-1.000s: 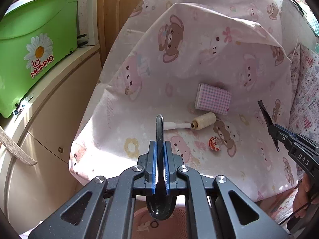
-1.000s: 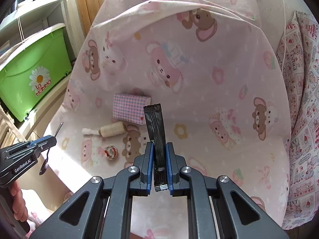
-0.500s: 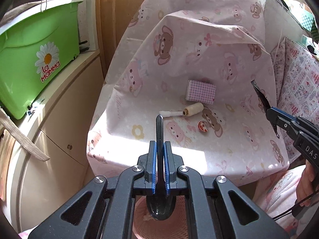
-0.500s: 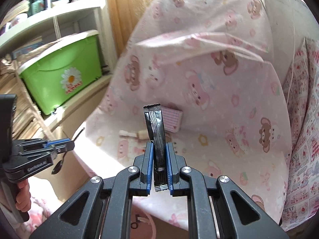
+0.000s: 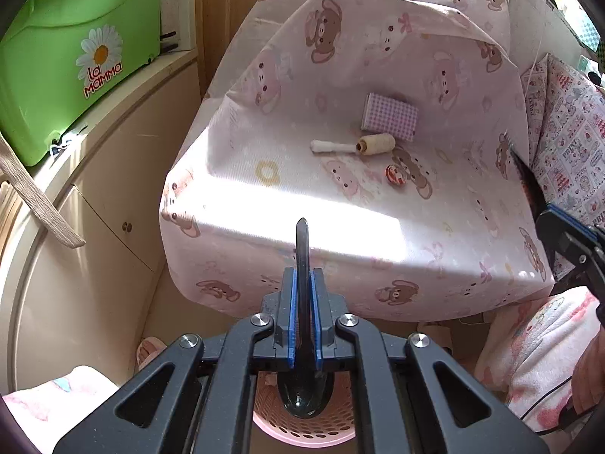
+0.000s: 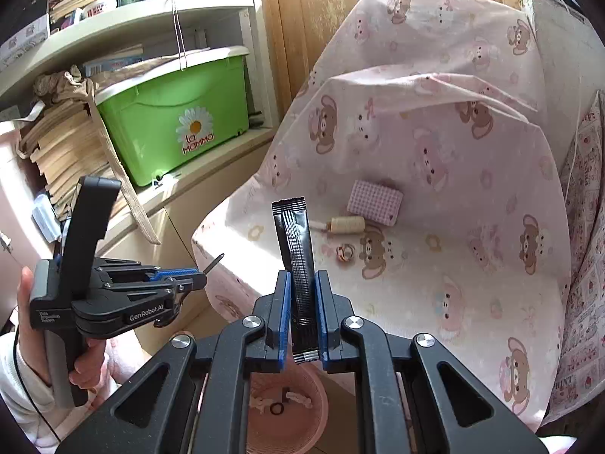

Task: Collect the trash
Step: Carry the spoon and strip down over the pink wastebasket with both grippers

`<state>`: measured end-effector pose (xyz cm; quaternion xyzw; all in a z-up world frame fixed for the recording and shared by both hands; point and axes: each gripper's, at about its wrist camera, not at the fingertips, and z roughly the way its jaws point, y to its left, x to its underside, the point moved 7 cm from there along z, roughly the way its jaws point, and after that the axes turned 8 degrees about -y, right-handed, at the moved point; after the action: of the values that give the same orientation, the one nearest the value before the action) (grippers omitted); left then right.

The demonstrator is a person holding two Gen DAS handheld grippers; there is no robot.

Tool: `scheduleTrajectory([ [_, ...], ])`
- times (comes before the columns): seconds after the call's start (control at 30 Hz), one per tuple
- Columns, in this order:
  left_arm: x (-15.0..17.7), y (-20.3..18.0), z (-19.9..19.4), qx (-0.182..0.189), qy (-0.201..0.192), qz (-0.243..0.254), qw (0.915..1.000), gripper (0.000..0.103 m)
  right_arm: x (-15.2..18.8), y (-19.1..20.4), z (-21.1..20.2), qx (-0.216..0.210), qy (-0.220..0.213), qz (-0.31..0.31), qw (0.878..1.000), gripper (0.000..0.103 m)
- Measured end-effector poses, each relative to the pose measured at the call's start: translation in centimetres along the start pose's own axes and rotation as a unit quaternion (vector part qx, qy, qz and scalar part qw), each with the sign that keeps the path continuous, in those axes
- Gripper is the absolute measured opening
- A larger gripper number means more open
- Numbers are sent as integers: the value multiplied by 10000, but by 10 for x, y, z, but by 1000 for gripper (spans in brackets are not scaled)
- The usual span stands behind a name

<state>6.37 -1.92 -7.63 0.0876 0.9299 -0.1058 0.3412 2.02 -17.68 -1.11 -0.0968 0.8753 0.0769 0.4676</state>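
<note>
Holding two pieces of trash above the bin, we list what stands at present.

- Left gripper (image 5: 302,325) — jaws closed tight on a black plastic spoon (image 5: 302,249), handle pointing out at 12 o'clock, bowl hanging at 6 o'clock just over the pink basket (image 5: 302,425).
- Right gripper (image 6: 302,321) — jaws pressed narrow on a black sachet (image 6: 297,261), upright, its lower end poking out below the pads; the pink basket sits directly beneath at 6 o'clock, with a few small scraps already lying inside.
- Pink bear-print cloth (image 5: 378,227) — covers the raised surface ahead of both grippers.
- On the cloth, at about 1 o'clock from the left gripper: a checked purple packet (image 5: 389,117), a cream thread spool (image 5: 376,143) with a white stub at its 9 o'clock side, and a small red-and-white round item (image 5: 395,174) near the spool at 5 o'clock.
- Green storage box (image 6: 174,113) — on the shelf at 10 o'clock, not part of the job.

Progress, as we judge it: partway. Some scraps are binned; spoon and sachet are carried but not yet dropped; three items on the cloth may remain — whether all count as trash we cannot tell.
</note>
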Motion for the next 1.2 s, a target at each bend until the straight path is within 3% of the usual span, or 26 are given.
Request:
scheduleTrajectory([
  [0.23, 3, 2, 0, 51, 34, -86, 9999, 6, 20, 2, 18, -170, 347, 22, 9992, 13],
  [0.4, 19, 3, 14, 72, 435, -118, 9990, 6, 38, 11, 34, -486, 791, 107, 9956, 13],
  [0.6, 44, 17, 34, -169, 923, -223, 9953, 6, 70, 23, 56, -488, 1382, -31, 9892, 14],
  [0.83, 78, 31, 59, -18, 1648, -560, 9847, 6, 99, 28, 78, -583, 1921, 127, 9796, 14],
  [0.93, 91, 33, 71, -88, 1877, -491, 9810, 6, 117, 32, 90, -822, 2375, 248, 9676, 14],
  [1.07, 118, 26, 96, -13, 2459, -462, 9682, 6, 145, 27, 109, -580, 2891, 260, 9552, 14],
  [1.2, 134, 20, 109, -47, 2719, -407, 9615, 6, 164, 25, 121, -446, 3165, 197, 9473, 14],
])
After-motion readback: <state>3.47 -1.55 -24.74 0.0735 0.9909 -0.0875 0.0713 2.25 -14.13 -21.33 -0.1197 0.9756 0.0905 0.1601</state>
